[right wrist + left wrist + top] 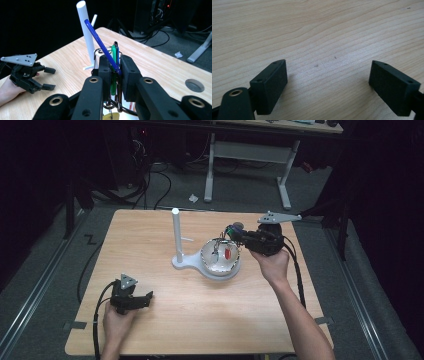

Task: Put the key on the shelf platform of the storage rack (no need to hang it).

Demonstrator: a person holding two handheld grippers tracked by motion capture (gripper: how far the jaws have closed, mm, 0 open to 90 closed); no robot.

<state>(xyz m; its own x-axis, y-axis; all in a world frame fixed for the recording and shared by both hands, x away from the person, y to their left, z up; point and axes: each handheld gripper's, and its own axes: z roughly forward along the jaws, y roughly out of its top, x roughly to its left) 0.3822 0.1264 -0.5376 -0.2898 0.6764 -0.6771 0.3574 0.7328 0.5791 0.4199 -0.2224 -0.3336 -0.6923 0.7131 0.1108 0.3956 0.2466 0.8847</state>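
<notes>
- Right gripper (114,67) is clenched on a bunch of key tags (114,53), green and blue, above the bowl (220,262) beside the white post (176,232).
- The right gripper view resolves the tags; from the high view they are too small to identify.
- Left gripper (328,82) rests released on the table (317,30), jaws wide apart, nothing between.
- Bowl contents are indistinct.

My right gripper (115,68) pinches a bunch of key tags (114,53): a green one and a blue one stand upright between its jaws, hung on dark metal rings (113,103), with a long blue strip (100,42) slanting up and away from them. I hold the bunch just above the white bowl (220,257), near the white post (176,232).
</notes>
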